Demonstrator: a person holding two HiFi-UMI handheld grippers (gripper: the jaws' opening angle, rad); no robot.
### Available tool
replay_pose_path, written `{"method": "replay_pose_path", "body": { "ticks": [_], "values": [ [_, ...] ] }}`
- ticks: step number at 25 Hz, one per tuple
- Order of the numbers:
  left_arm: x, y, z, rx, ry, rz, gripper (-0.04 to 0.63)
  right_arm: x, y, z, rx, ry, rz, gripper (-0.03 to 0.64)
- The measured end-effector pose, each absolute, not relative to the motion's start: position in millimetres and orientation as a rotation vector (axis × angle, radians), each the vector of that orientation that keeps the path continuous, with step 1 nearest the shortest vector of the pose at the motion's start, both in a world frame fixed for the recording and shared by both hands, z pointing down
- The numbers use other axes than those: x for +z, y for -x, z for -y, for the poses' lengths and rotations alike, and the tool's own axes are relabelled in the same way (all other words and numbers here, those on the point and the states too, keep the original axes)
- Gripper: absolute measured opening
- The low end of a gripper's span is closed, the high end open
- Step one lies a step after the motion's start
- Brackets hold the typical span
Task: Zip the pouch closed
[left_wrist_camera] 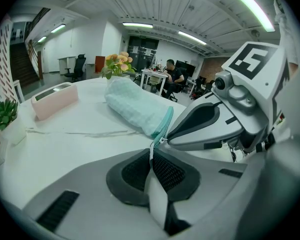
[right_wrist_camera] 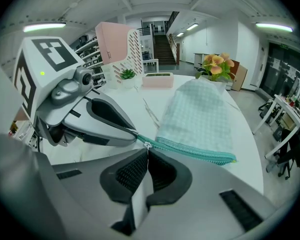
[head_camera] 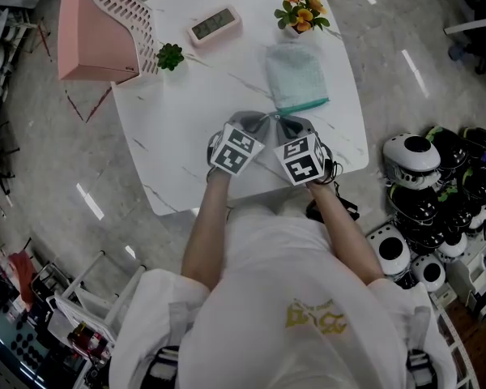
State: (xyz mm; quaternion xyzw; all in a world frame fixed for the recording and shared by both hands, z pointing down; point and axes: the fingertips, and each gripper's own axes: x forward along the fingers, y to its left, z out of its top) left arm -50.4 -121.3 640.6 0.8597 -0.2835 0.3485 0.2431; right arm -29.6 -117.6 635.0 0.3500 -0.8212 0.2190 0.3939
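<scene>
A mint-green checked pouch (head_camera: pixel 296 74) lies on the white marble table (head_camera: pixel 178 128), with its teal zipper (right_wrist_camera: pixel 200 153) along the near edge. My two grippers meet at the zipper's left end. The left gripper (left_wrist_camera: pixel 151 156) is shut on the white end tab of the zipper tape (left_wrist_camera: pixel 151 151). Right beside it, the right gripper (right_wrist_camera: pixel 146 154) is shut on the small silver zipper pull (right_wrist_camera: pixel 147 145). In the head view, the left gripper (head_camera: pixel 262 122) and the right gripper (head_camera: pixel 285 123) sit tip to tip just below the pouch. Whether the pouch's mouth gapes is unclear.
At the table's far side stand a pink slatted rack (head_camera: pixel 105 31), a pink clock (head_camera: pixel 214 24), a small green plant (head_camera: pixel 170 56) and a pot of orange flowers (head_camera: pixel 301 12). Several black-and-white helmets (head_camera: pixel 429 185) are stacked on the floor at the right.
</scene>
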Motion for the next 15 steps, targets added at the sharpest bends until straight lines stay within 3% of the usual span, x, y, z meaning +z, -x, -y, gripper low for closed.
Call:
{"method": "replay_pose_path", "body": {
  "ticks": [15],
  "values": [
    [638.7,52.2,120.4,0.950,-2.340,0.782,0.037,634.5,21.8,117.3,0.571,-0.887,2.079,0.017]
  ]
}}
